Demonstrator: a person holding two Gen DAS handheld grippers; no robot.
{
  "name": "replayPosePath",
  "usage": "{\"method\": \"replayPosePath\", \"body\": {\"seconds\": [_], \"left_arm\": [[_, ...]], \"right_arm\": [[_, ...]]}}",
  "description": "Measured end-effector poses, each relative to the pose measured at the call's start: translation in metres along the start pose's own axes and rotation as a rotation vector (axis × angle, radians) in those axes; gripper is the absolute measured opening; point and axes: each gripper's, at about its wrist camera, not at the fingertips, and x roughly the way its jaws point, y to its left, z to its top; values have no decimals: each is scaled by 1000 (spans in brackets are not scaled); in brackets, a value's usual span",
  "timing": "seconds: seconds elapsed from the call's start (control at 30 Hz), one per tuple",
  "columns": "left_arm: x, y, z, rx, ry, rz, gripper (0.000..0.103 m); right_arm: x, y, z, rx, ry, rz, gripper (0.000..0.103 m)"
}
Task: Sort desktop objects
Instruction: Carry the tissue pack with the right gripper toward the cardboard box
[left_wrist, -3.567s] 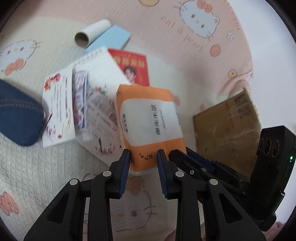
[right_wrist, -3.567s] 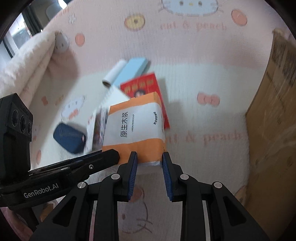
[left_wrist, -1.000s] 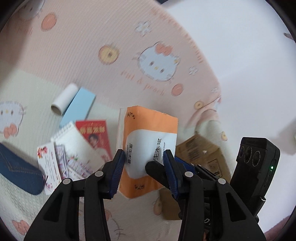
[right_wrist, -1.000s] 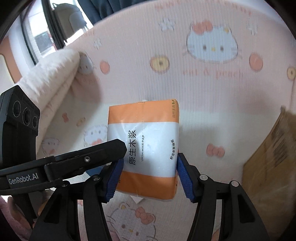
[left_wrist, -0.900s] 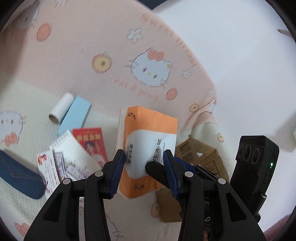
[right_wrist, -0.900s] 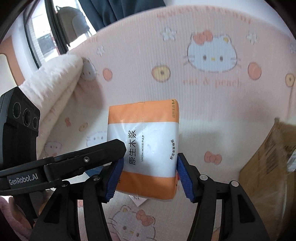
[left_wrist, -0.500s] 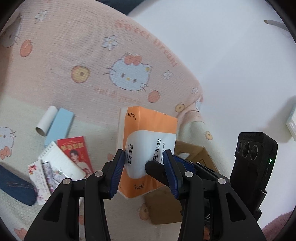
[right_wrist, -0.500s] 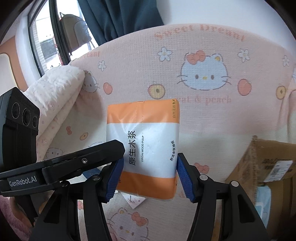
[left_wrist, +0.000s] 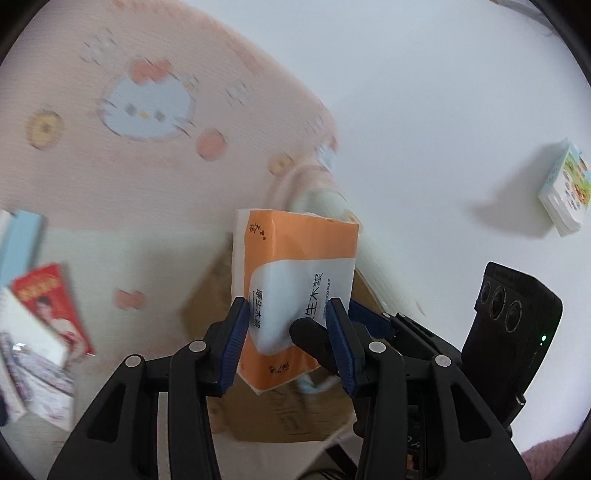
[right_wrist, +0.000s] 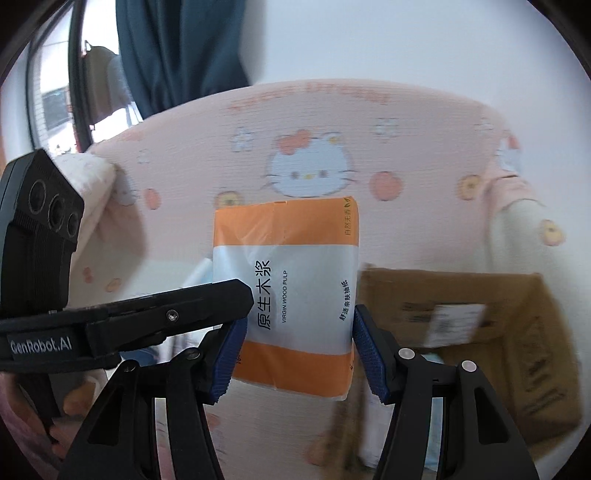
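An orange and white tissue pack (left_wrist: 295, 295) is held up in the air by both grippers. My left gripper (left_wrist: 288, 343) is shut on its lower part, blue pads on both sides. My right gripper (right_wrist: 295, 354) is shut on the same pack (right_wrist: 291, 288) across its width. A brown cardboard box (right_wrist: 498, 332) stands open below and right of the pack; in the left wrist view the box (left_wrist: 280, 417) lies right under the pack. The view is blurred by motion.
A red booklet (left_wrist: 51, 302), a light blue box (left_wrist: 18, 247) and a notepad with cards (left_wrist: 26, 362) lie on the Hello Kitty bed cover at left. A pink padded backrest (right_wrist: 314, 155) rises behind. A white wall is at right.
Both grippers have carried the tissue pack up and to the right, from the pile on the bed to above the cardboard box. The grip has not changed.
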Motion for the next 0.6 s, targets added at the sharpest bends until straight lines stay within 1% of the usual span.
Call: {"method": "replayPosePath", "body": {"seconds": [0.13, 0.2, 0.27, 0.43, 0.6], "left_arm": [[32, -8, 1, -46, 79, -89, 47], [46, -10, 0, -85, 107, -129, 47], [55, -13, -2, -89, 129, -146, 47], [75, -19, -8, -73, 178, -133, 47], [92, -19, -16, -57, 224, -95, 47]], "right_arm": [[-11, -32, -4, 54, 43, -58, 57], [-16, -48, -7, 88, 51, -66, 57], [-19, -60, -9, 105, 63, -68, 57], [-17, -77, -18, 130, 114, -62, 57], [-6, -93, -30, 178, 185, -12, 57]]}}
